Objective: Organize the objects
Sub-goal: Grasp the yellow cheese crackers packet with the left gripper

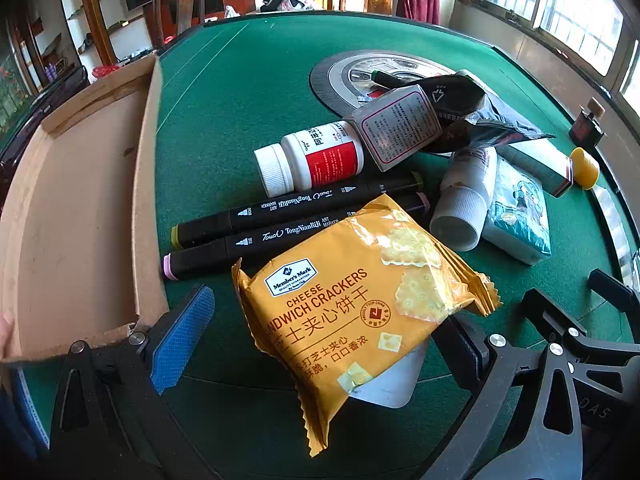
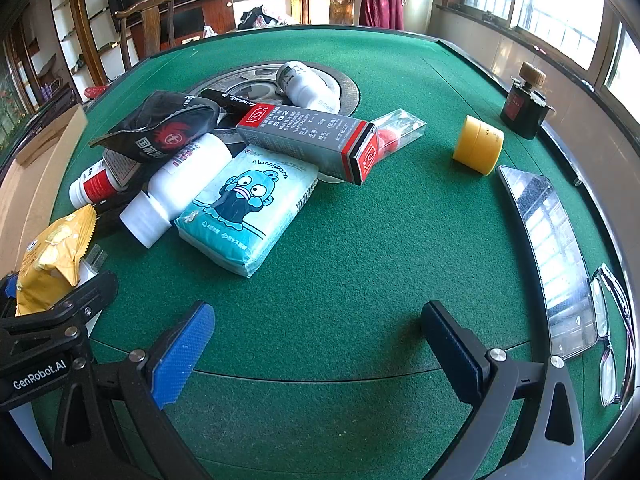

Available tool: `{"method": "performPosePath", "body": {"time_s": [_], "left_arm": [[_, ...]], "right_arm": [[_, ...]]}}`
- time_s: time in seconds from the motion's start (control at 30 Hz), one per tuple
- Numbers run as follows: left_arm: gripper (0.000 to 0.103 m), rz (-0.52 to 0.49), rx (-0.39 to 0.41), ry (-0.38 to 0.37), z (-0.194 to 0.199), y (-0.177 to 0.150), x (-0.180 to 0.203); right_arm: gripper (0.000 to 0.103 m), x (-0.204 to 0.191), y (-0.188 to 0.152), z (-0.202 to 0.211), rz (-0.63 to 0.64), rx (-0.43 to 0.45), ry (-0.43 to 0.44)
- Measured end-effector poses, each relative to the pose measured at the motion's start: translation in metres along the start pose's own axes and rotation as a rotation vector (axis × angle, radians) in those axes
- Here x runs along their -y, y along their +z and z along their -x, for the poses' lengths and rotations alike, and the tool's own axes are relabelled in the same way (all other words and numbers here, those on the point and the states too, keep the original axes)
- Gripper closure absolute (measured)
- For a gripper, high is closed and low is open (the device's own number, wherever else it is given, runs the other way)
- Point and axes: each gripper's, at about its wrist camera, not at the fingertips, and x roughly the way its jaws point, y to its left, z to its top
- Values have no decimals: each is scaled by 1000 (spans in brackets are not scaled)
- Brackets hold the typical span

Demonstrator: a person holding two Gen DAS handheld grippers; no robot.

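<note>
Green felt table (image 2: 360, 240) with a round grey disc inset at centre, clutter piled on and around it. Left gripper (image 1: 320, 336): jaws spread wide, blue ribbed pads, straddling a yellow cracker pack (image 1: 360, 304) that lies between them, no pad visibly pressing it. Pack is crinkly foil, serrated ends, reads "Member's Mark", "CHEESE", "SANDWICH CRACKERS" partly cut, plus Chinese text; a white flat thing shows under its lower edge. Just behind it, two black markers (image 1: 296, 216) side by side, printed "Touch TongNianRiJi ART MARKER", one olive cap end, one lilac. White plastic pill bottle (image 1: 308, 160), ribbed cap, red label, on its side. Small white box (image 1: 400, 128) with fine Chinese print leans on a black crumpled foil bag (image 2: 160, 128). Cardboard tray (image 1: 80, 208), shallow, bare brown, at the table's left edge, next to the left pad. Right gripper (image 2: 316, 344): jaws spread wide over bare felt, nothing between; body reads "GenRobot.AI". Teal soft tissue pack (image 2: 248, 216), cartoon face, "Hangyodon". Second white bottle (image 2: 176, 188) on its side touching it. Grey-red glue carton (image 2: 312, 140) marked "502". Yellow round jar (image 2: 478, 144) well apart, dark ink bottle (image 2: 524, 104) with cork top at the rim, phone (image 2: 552, 248) and glasses (image 2: 612, 332) along the right edge.
</note>
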Motion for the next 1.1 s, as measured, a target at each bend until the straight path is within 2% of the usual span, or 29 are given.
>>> {"method": "performPosePath", "body": {"time_s": [0.6, 0.7, 0.77, 0.83, 0.87, 0.93, 1.0, 1.1], "left_arm": [[0, -8, 0, -3, 0, 0, 0], [0, -98, -27, -82, 2, 1, -4], [0, -85, -29, -183, 12, 0, -20], [0, -65, 0, -305, 25, -5, -38], [0, -58, 19, -339, 31, -7, -46], [1, -65, 64, -365, 44, -9, -57], [2, -94, 102, -357, 55, -7, -59], [3, -198, 135, -324, 65, -1, -50]], "right_arm": [[0, 0, 0, 1, 1, 0, 2], [0, 1, 0, 1, 4, 0, 4], [0, 0, 0, 1, 11, 0, 9], [0, 0, -1, 2, 16, 0, 13], [0, -1, 0, 2, 17, 0, 13], [0, -1, 0, 1, 19, 0, 14], [0, -1, -1, 2, 21, 0, 16], [0, -1, -1, 3, 23, 0, 17]]}}
